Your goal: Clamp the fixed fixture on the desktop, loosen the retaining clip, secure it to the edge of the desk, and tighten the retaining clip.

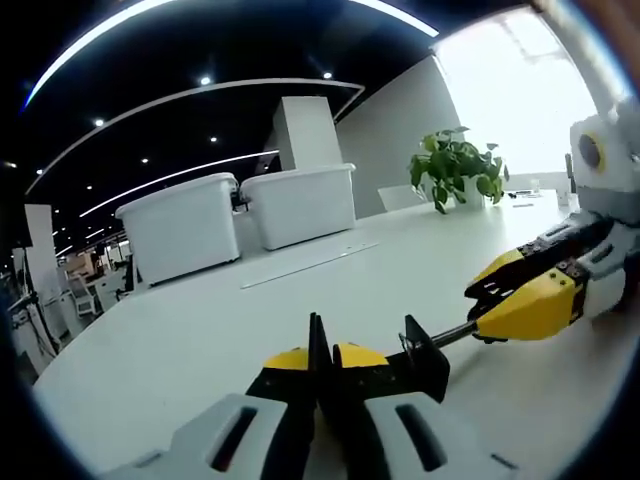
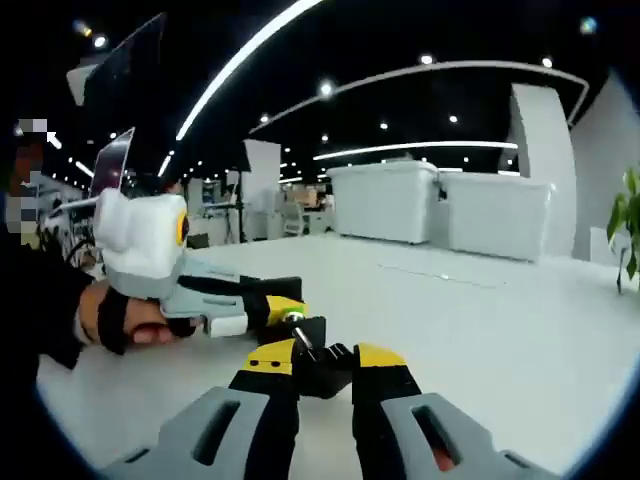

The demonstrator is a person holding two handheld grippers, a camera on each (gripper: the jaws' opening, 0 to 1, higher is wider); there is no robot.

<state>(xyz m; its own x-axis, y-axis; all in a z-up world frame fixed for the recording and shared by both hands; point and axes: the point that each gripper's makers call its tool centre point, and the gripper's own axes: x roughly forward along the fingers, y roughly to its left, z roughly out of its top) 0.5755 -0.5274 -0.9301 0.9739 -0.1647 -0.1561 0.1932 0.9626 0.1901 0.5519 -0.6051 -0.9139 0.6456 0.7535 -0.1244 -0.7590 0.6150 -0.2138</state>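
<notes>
The black clamp fixture [image 1: 425, 362] hovers just above the white desk [image 1: 200, 330]. My left gripper [image 1: 320, 355] is shut on the fixture's thin upright plate, its yellow tips pressed to either side. From the fixture a metal screw rod [image 1: 455, 335] runs right into my right gripper [image 1: 480, 312], which comes in from the right. In the right gripper view, my right gripper [image 2: 322, 362] is shut on the black knob [image 2: 322, 368] at the screw's end. The left gripper [image 2: 285, 312] reaches in there from the left, held by a hand [image 2: 125, 320].
Two white lidded bins [image 1: 180, 225] [image 1: 300, 200] stand at the desk's far side, also seen as bins [image 2: 385, 200] in the right gripper view. A potted plant [image 1: 455, 170] sits at the back right. A flat pale strip [image 1: 305, 262] lies mid-desk.
</notes>
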